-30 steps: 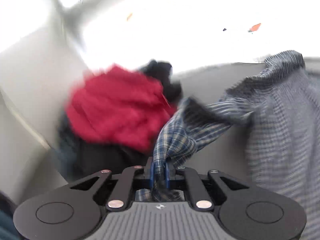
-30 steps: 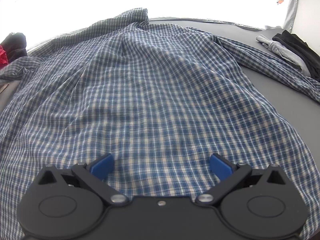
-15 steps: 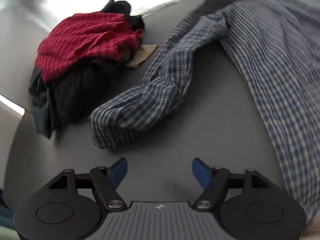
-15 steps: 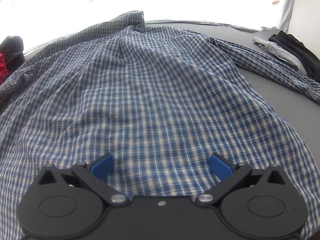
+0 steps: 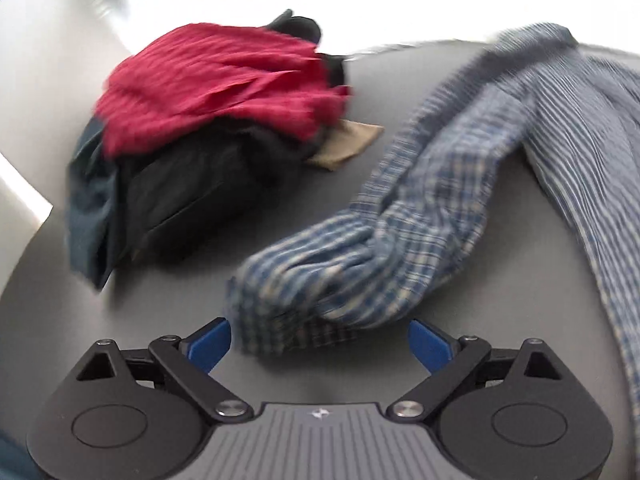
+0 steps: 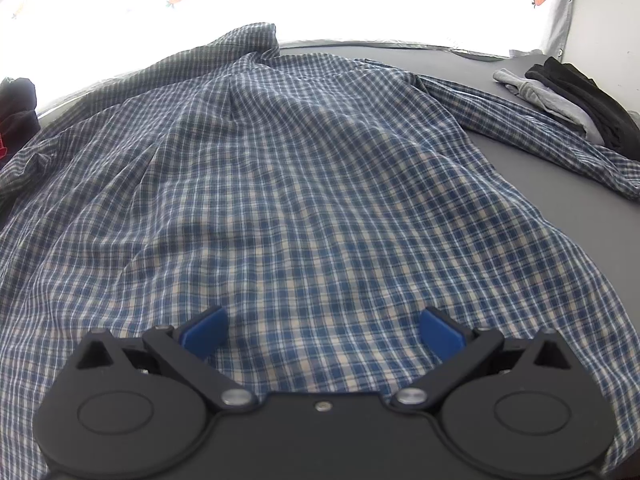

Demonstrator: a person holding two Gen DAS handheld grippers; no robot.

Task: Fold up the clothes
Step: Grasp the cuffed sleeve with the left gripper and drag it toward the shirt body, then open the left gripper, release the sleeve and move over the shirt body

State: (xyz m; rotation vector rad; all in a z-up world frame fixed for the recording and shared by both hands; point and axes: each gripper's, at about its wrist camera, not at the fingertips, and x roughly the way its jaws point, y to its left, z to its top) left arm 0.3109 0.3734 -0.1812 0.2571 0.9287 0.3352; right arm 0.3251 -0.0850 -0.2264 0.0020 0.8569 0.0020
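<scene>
Now the left gripper (image 5: 319,340) has just been opening, jaws wide, the plaid shirt's sleeve cuff (image 5: 280,316) lying loose between them on the grey table (image 5: 168,300). Beyond, left, sits a clothes pile (image 5: 208,120). Right gripper (image 6: 322,334) hovers released over the shirt's body (image 6: 300,184).

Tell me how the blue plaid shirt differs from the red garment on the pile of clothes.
The blue plaid shirt is spread wide over the grey table; the red garment sits bunched up. The blue plaid shirt lies directly on the table, its sleeve trailing out; the red garment tops a heap of dark clothes. Both are woven shirting fabric, and neither is folded yet.
</scene>
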